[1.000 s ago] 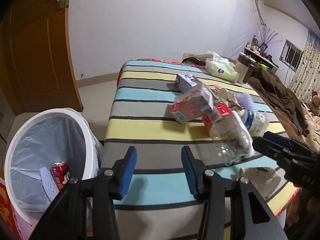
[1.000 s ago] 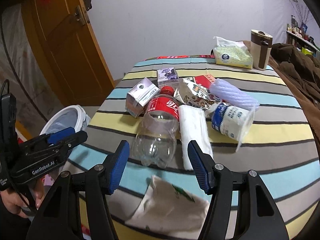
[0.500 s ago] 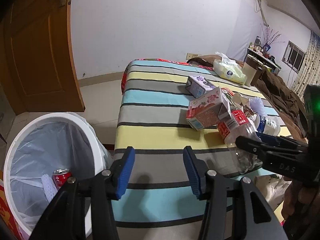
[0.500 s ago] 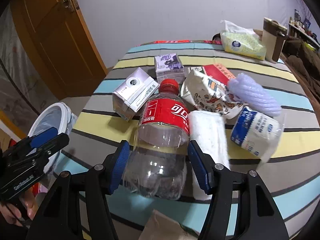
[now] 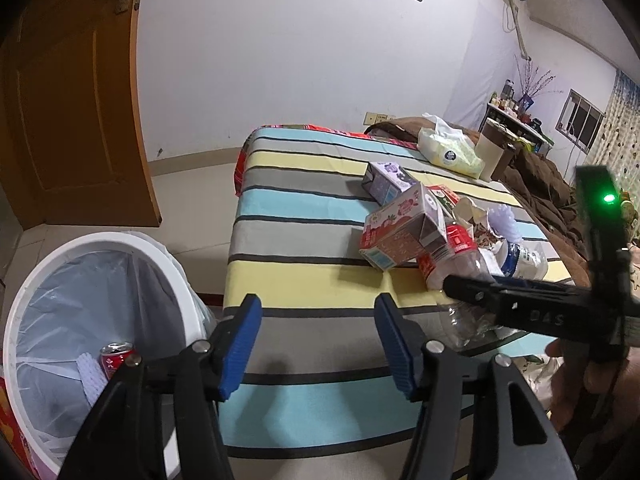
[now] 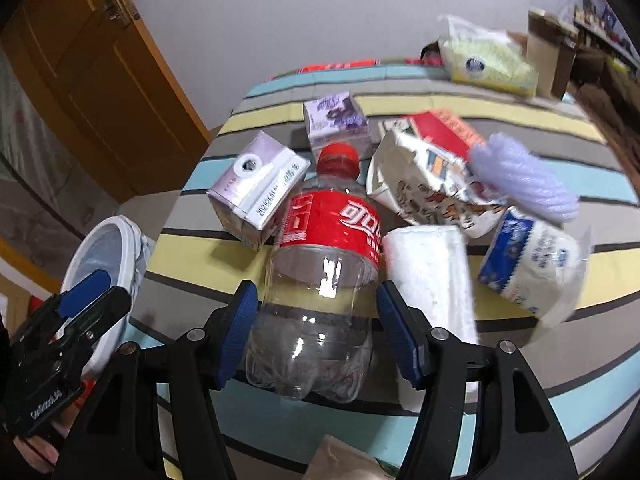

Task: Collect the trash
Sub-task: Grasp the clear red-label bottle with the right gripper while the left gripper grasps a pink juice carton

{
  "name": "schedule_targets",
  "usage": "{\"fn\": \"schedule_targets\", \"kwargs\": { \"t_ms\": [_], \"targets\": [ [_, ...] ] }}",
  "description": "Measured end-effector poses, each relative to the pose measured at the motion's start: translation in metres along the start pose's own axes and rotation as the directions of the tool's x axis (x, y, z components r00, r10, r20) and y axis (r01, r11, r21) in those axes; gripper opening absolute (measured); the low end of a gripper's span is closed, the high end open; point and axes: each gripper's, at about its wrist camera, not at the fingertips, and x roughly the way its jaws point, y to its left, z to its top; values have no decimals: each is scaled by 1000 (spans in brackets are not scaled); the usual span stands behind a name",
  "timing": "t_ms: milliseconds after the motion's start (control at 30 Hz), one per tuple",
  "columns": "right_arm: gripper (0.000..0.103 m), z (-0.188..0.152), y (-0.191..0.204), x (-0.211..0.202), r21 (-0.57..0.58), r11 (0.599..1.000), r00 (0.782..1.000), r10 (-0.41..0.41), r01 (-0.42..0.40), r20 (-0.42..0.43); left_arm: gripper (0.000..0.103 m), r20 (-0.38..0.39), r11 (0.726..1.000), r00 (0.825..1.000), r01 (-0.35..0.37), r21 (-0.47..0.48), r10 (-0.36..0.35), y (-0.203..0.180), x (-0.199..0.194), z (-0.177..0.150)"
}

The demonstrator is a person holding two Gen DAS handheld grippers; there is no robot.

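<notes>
One clear plastic bottle with a red label and cap lies on the striped bed, near its edge by the bin, base between the blue pads of the right hand-held gripper; those jaws are opening and do not press it. A white carton touches the bottle's side toward the bin, a white paper roll its other side, and a purple carton and a crumpled printed bag crowd its cap end. The left hand-held gripper hovers empty, jaws opening, above the bed edge beside the white bin, which holds a red can.
</notes>
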Motion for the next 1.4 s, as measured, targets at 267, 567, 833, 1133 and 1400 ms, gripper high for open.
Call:
{"fn": "schedule_targets", "kwargs": {
  "t_ms": [267, 567, 833, 1133, 1400],
  "targets": [
    [65, -4, 4, 6, 14, 1000, 1000, 17, -17, 6, 62, 11, 1000, 1000, -9, -10, 9, 7, -6, 6],
    [63, -17, 6, -15, -34, 999, 998, 30, -28, 63, 62, 14, 1000, 1000, 21, -8, -21, -3, -2, 15],
    [63, -21, -2, -38, -28, 999, 989, 48, -44, 137, 66, 12, 998, 999, 52, 30, -52, -18, 7, 26],
    [63, -25, -22, -59, 13, 999, 980, 43, -46, 192, 67, -17, 994, 998, 68, 88, -66, -45, 37, 35],
    [63, -23, -36, -60, 37, 997, 977, 55, -64, 204, 67, -54, 990, 997, 69, 123, -63, -61, 75, 45]
  ]
}}
